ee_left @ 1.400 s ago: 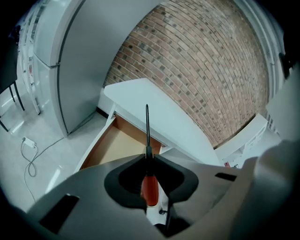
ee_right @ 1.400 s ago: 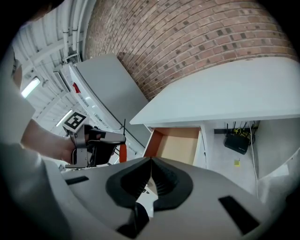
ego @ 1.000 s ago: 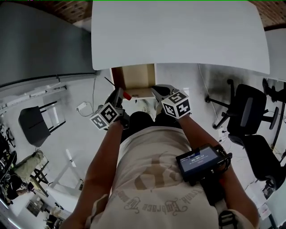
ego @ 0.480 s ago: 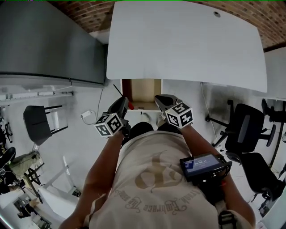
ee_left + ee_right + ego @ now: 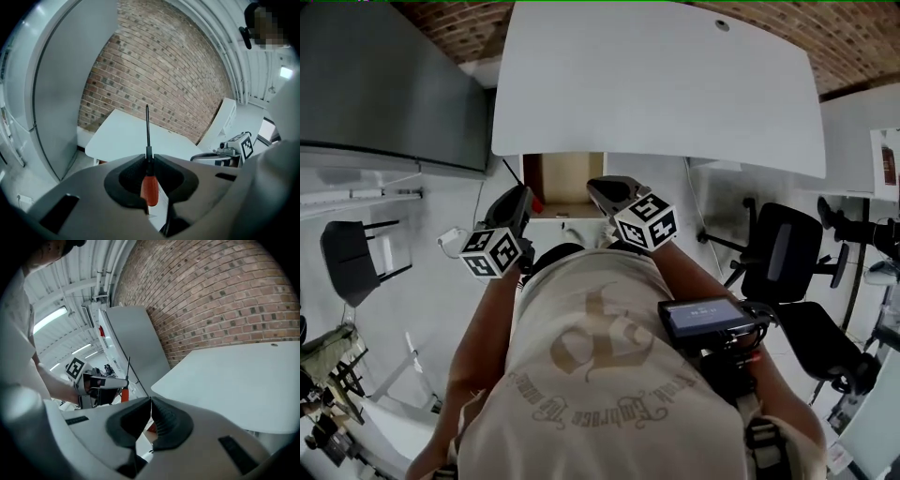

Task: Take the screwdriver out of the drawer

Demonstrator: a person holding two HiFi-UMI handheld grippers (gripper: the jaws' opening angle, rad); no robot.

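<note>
The screwdriver [image 5: 150, 188] has a red-orange handle and a thin black shaft that points up and away. My left gripper [image 5: 149, 158] is shut on it where the handle meets the shaft. In the head view the left gripper [image 5: 512, 208] holds the screwdriver [image 5: 534, 201] at the left edge of the open drawer [image 5: 564, 176], below the white table top [image 5: 656, 84]. My right gripper [image 5: 613, 193] hovers at the drawer's right side. Its jaw tips meet with nothing between them [image 5: 151, 402]. The right gripper view also catches the left gripper [image 5: 101, 383] with the screwdriver [image 5: 125, 393].
A large grey cabinet [image 5: 384, 84] stands to the left, and a brick wall runs behind the table. Black office chairs [image 5: 783, 253] stand at the right, and a dark chair [image 5: 347, 258] at the left. A device [image 5: 703, 317] hangs at the person's waist.
Both grippers have risen near the drawer's front, the left one keeping hold of the screwdriver. More of the table top and brick wall now shows.
</note>
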